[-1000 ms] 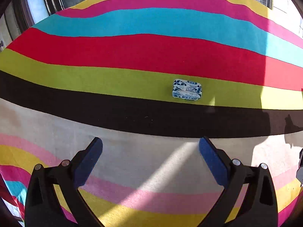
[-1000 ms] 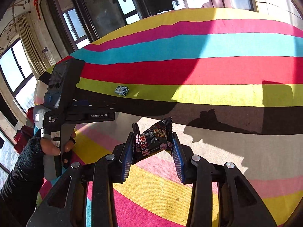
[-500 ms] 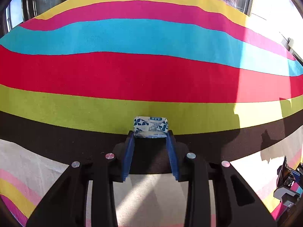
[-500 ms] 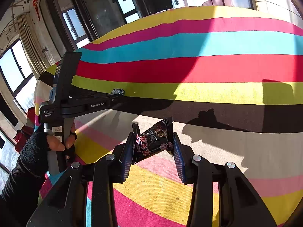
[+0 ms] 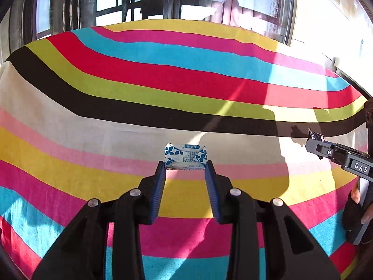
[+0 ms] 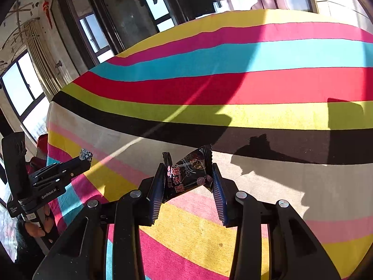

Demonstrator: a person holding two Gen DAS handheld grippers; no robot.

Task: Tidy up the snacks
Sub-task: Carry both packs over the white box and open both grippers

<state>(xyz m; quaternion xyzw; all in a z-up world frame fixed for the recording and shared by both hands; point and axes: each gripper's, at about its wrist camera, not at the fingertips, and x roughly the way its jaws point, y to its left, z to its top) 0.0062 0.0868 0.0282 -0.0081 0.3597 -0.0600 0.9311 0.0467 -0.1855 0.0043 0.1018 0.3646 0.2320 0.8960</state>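
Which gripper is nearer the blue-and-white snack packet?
Left. The left gripper clamps the blue-and-white packet between its fingers; the right gripper, off to the side, grips a black packet.

1. My left gripper [image 5: 185, 170]: black frame, blue ribbed pads [image 5: 158, 191], silver rivets.
2. Candy [image 5: 185, 156] there: white wrapper, blue geometric pattern, blue label patch on top.
3. My right gripper [image 6: 189, 182]: same black frame, blue pads.
4. Packet [image 6: 188, 175] there: glossy black, zigzag ends, pink-red characters, pale line drawing.
5. Cloth [image 5: 163, 84]: stripes of yellow, magenta, cyan, red, lime, black, cream, pale pink.
6. Sleeve [image 6: 23, 240]: black knit.
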